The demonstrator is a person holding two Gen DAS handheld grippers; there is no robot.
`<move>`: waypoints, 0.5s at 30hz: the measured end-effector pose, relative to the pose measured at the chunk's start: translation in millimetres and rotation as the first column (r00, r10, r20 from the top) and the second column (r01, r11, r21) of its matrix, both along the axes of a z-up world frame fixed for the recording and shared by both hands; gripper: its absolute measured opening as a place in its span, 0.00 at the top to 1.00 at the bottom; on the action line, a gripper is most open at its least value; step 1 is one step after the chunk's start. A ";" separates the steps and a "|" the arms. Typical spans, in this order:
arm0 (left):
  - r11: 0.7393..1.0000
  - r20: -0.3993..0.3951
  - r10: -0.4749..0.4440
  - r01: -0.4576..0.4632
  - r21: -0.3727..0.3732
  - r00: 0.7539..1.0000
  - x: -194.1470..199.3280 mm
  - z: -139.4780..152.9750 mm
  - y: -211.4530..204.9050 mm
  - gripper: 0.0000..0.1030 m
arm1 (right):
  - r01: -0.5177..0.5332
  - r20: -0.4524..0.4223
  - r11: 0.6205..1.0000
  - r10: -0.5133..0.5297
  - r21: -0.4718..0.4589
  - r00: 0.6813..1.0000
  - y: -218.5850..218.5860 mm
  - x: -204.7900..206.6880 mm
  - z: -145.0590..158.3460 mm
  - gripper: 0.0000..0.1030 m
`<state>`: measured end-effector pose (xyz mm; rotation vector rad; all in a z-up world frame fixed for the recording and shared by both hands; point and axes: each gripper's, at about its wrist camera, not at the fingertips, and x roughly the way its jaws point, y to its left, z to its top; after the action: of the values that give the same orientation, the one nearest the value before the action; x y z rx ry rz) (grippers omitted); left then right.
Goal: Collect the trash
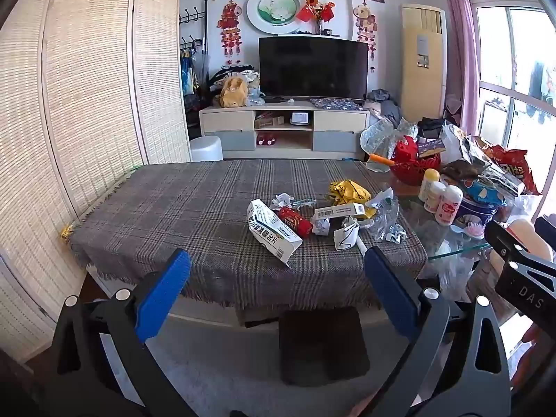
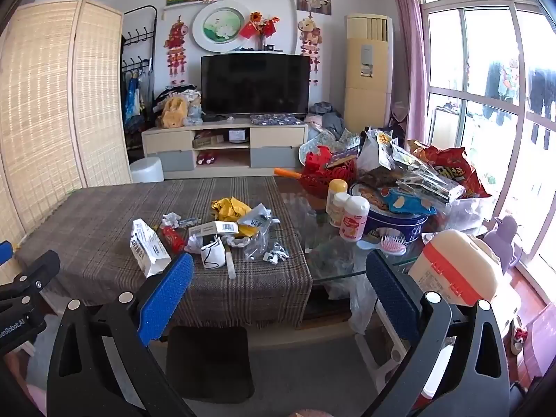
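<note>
A pile of trash lies on the plaid tablecloth (image 1: 173,208): a torn white medicine box (image 1: 272,231) (image 2: 147,246), a red wrapper (image 1: 295,220) (image 2: 172,238), a long white barcode box (image 1: 342,210) (image 2: 213,228), a crumpled yellow bag (image 1: 349,189) (image 2: 231,207), crumpled paper (image 1: 283,199) and clear plastic (image 1: 384,220) (image 2: 259,239). My left gripper (image 1: 278,264) is open and empty, held before the table's front edge. My right gripper (image 2: 279,271) is open and empty, also short of the table.
Snack bags (image 2: 448,173), bottles (image 2: 352,217), a blue tin (image 2: 399,222) and a red basket (image 2: 323,173) crowd the glass table at right. A black stool (image 1: 323,344) stands under the table. A cream and orange container (image 2: 455,267) is near right. A folding screen (image 1: 87,87) stands left.
</note>
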<state>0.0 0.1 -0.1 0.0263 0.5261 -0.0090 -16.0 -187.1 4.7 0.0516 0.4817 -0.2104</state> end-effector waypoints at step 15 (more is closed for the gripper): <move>1.000 0.013 -0.007 0.007 -0.001 1.000 3.7 3.9 -1.2 0.08 | 0.006 0.000 1.000 -0.006 -0.001 1.000 -0.4 -0.7 1.1 0.03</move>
<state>3.6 -1.2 3.8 0.0268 0.5130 -0.0159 -16.7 -187.5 5.9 0.0523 0.4811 -0.2163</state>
